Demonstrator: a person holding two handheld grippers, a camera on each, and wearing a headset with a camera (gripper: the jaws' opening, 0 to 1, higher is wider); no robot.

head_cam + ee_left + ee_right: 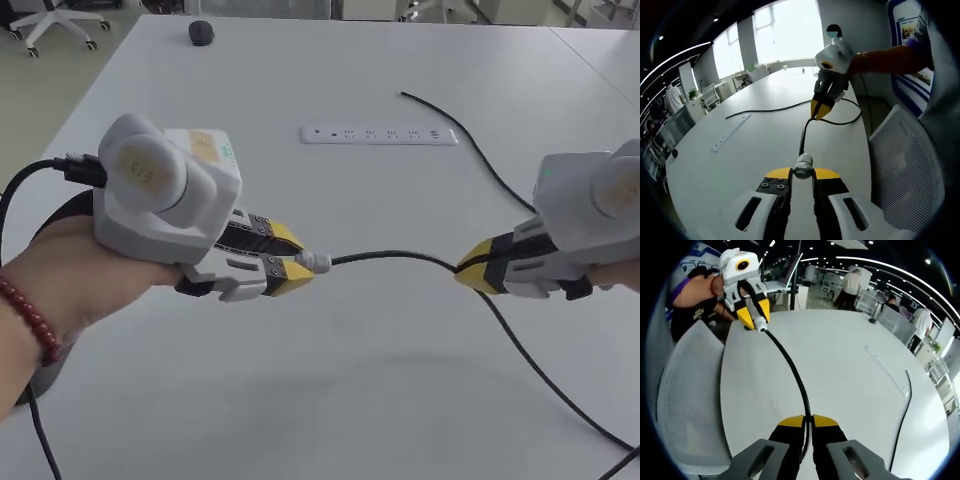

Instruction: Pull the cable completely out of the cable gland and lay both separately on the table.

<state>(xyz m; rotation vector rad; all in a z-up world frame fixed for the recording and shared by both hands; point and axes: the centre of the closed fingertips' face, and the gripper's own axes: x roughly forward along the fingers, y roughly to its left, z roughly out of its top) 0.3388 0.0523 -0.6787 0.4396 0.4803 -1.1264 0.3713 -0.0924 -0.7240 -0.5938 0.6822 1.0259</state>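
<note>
A white cable gland (pixel 314 263) is held above the table, with my left gripper (pixel 292 262) shut on it; in the left gripper view the gland (pixel 802 165) sits between the yellow-tipped jaws. A black cable (pixel 395 257) runs out of the gland in an arc to my right gripper (pixel 470 272), which is shut on it. In the right gripper view the cable (pixel 790 371) leads from the right gripper (pixel 807 421) up to the gland (pixel 760 326) in the left gripper. Past the right gripper, the cable trails down across the table (pixel 545 375).
A white power strip (pixel 378 135) lies flat at mid table. Another length of black cable (pixel 470 142) runs behind it to the right. A dark computer mouse (pixel 201 32) sits at the far edge. A mesh office chair (pixel 905 165) stands beside the table. People stand further off (pixel 854 284).
</note>
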